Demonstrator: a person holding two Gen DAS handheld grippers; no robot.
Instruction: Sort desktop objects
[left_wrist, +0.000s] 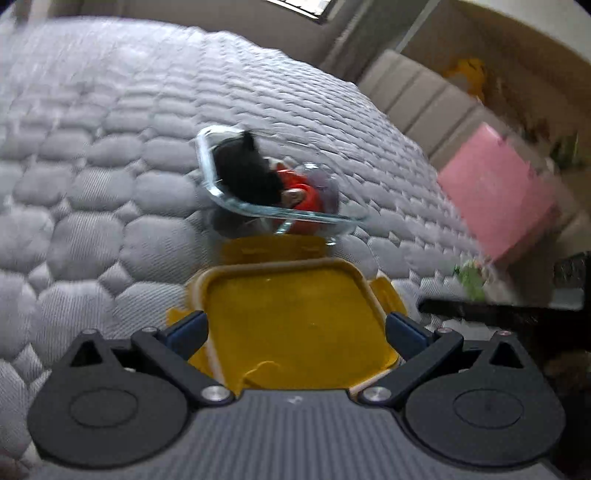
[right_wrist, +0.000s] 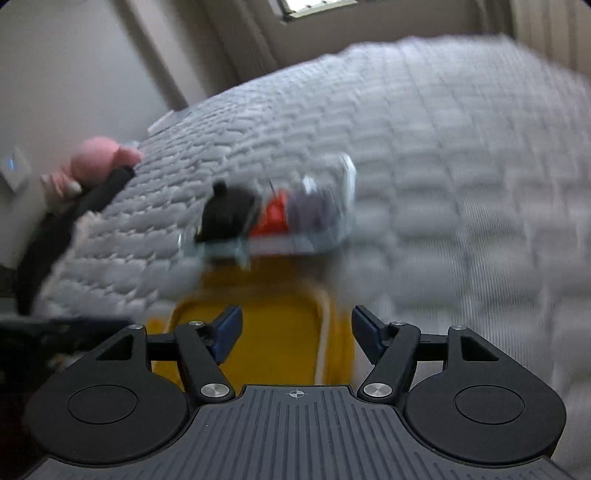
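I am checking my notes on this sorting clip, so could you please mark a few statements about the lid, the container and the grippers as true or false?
1. The yellow lid lies between the fingers of the left gripper. True.
2. The glass container is empty. False: it holds black, red and purple items.
3. The container rests on a quilted grey mattress. True.
4. The right gripper is shut. False: its fingers stand apart.
5. The lid sits on the container. False: it lies beside it.
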